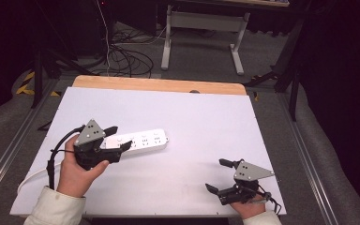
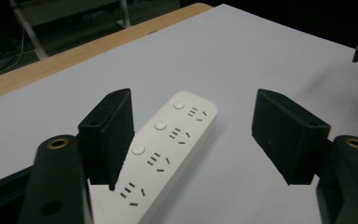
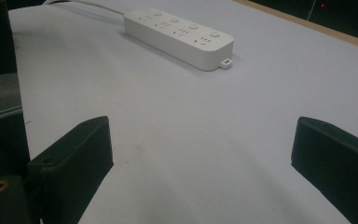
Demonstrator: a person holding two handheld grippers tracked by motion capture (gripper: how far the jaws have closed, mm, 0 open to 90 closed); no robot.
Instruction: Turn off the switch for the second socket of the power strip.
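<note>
A white power strip (image 1: 143,140) with several sockets and round buttons lies flat at the left middle of the white board (image 1: 192,112). Its white cable (image 1: 29,176) runs off toward the front left. My left gripper (image 1: 122,136) stands open over the strip's cable end. In the left gripper view the strip (image 2: 170,149) lies between the jaws, close to the left one; whether a jaw touches it I cannot tell. My right gripper (image 1: 214,174) is open near the front right edge with nothing between its jaws. In the right gripper view the strip (image 3: 182,37) lies far ahead of my right gripper (image 3: 200,140).
A wooden strip (image 1: 159,85) borders the board's far edge. Beyond it, on the floor, are a tangle of dark cables (image 1: 126,58) and a white desk frame (image 1: 201,28). Metal rails (image 1: 304,154) run along both sides of the table.
</note>
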